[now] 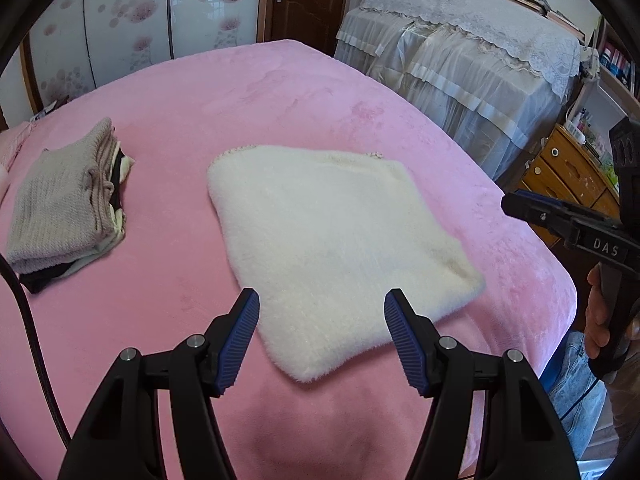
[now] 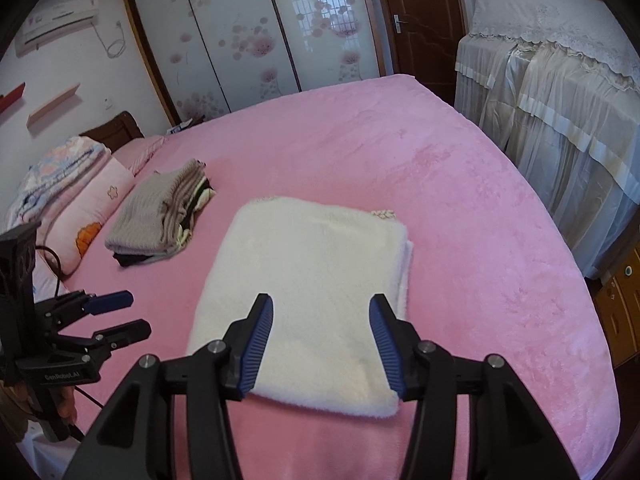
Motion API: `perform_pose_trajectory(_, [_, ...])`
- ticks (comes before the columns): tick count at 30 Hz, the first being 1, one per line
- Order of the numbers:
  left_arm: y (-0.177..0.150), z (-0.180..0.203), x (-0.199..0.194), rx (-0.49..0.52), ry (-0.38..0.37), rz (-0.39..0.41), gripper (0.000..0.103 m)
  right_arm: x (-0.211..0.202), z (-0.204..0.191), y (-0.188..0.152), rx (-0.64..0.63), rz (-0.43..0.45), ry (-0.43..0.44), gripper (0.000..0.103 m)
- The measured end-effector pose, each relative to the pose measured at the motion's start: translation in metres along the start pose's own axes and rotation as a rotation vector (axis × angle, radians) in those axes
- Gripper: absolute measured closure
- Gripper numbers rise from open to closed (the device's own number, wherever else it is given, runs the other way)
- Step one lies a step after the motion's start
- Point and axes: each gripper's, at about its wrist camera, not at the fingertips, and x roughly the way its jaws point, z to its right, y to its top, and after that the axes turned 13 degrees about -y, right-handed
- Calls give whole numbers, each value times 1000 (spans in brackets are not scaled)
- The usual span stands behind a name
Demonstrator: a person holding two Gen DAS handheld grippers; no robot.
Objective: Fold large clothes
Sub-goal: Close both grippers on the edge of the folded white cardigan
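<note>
A fluffy cream-white garment [image 1: 332, 248] lies folded into a flat rectangle on the pink bed; it also shows in the right wrist view [image 2: 312, 300]. My left gripper [image 1: 322, 300] is open and empty, held above the garment's near edge. My right gripper [image 2: 321, 304] is open and empty, held above the garment's near end. In the left wrist view the right gripper [image 1: 516, 202] appears at the right edge of the bed. In the right wrist view the left gripper [image 2: 132, 314] appears at the left, open over the bed.
A stack of folded clothes with a beige knit on top [image 1: 68, 200] sits on the bed [image 1: 280, 92] to the left, also in the right wrist view [image 2: 160, 212]. Pillows [image 2: 80, 200] lie at the head. A lace-covered piece of furniture [image 1: 472, 60] and wooden drawers [image 1: 568, 172] stand to the right.
</note>
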Motion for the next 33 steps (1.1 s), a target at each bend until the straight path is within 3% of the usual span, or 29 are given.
perform_pose_trajectory(9, [-14, -48, 58, -153, -66, -91, 39, 68, 20, -29, -23, -132, -15, 45])
perform_pose_trajectory(15, [-14, -80, 88, -242, -81, -97, 39, 115, 49, -37, 93, -251, 95, 45])
perform_pose_trajectory(20, [-9, -105, 109, -328, -149, -106, 28, 151, 75, -33, 214, -318, 191, 40])
perform_pose_trajectory(29, [0, -124, 133, -343, -199, -140, 15, 202, 86, -30, 288, -408, 317, 24])
perform_pose_trajectory(33, [2, -127, 142, -325, -215, -152, 8, 214, 84, -28, 300, -419, 365, 23])
